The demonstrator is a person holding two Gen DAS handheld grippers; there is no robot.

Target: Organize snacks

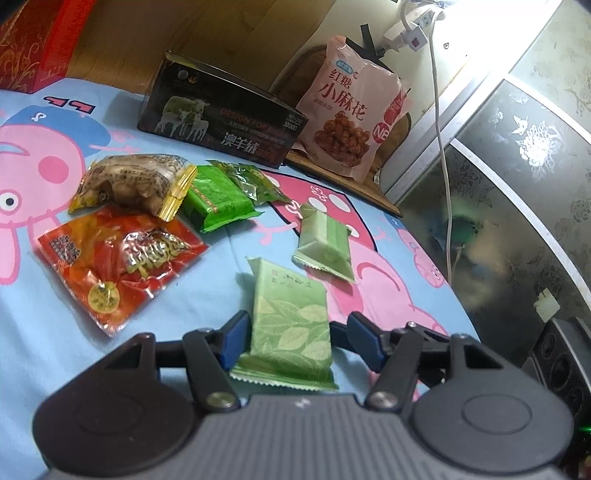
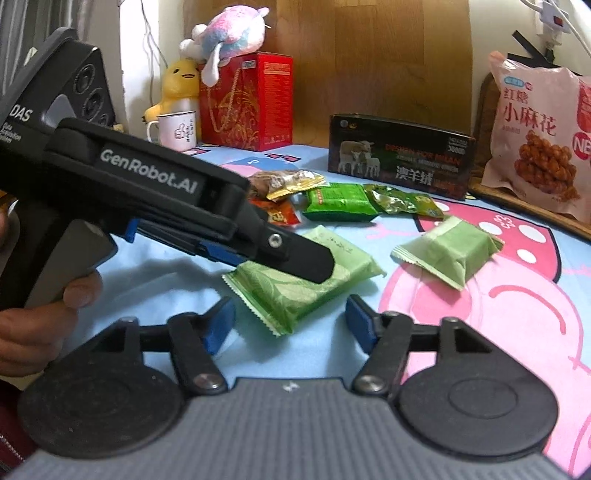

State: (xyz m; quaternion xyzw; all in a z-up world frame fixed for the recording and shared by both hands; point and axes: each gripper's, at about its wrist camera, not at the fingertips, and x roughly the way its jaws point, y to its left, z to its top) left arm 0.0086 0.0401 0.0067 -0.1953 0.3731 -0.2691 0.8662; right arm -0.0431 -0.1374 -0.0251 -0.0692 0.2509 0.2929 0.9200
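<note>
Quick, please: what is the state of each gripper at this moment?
Left gripper: around the pale green packet; whether it grips cannot be told.
Right gripper: open, holding nothing.

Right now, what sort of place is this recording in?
Probably a bedroom: snacks lie on a cartoon-print bedsheet, plush toys sit by a wooden headboard, and a patterned wardrobe door stands alongside.

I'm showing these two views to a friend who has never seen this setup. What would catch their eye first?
Probably the left gripper, its blue pads either side of a pale green leaf-print packet on the pink-and-blue cartoon sheet; whether they press it is unclear. Behind lie mixed snacks, a red packet among them. At the back, a black sheep-print box sits left of a big pink snack bag.
</note>
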